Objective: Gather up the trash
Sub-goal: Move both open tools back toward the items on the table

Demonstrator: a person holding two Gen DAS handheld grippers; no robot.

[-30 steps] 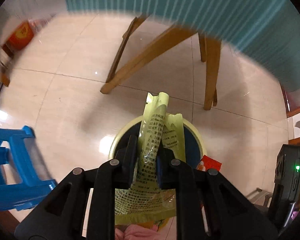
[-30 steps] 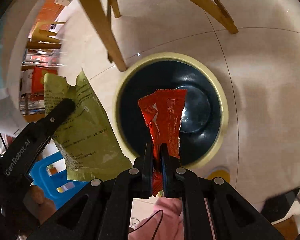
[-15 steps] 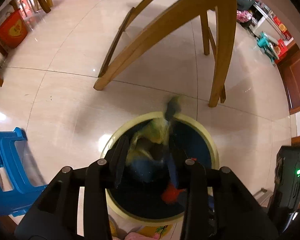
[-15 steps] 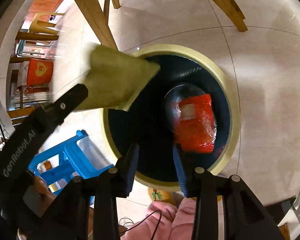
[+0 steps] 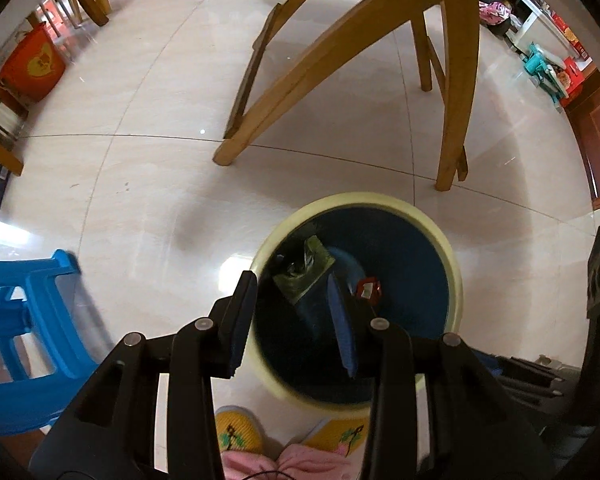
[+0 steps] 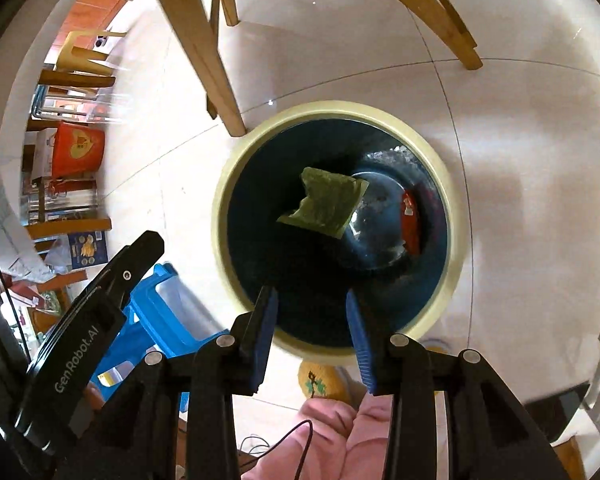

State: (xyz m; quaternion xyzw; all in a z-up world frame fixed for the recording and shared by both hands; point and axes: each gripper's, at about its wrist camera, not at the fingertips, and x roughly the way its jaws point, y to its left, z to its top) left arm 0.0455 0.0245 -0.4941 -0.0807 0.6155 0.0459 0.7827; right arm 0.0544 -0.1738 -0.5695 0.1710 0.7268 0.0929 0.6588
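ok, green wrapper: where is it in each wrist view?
Left wrist: green wrapper low centre, inside the bin's left part, between the open jaws.
Right wrist: green wrapper mid-frame, inside the bin.
Shared landmark: the bin's cream rim.

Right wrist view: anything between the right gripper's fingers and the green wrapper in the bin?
Nothing. In the right wrist view the right gripper is open and empty above the bin; only dark bin interior separates it from the green wrapper.

The pale tiled floor (image 6: 520,128) carries a cream-rimmed bin (image 6: 458,216). Wooden table legs (image 5: 454,120) and what looks like a blue stool (image 5: 28,312) stand nearby.
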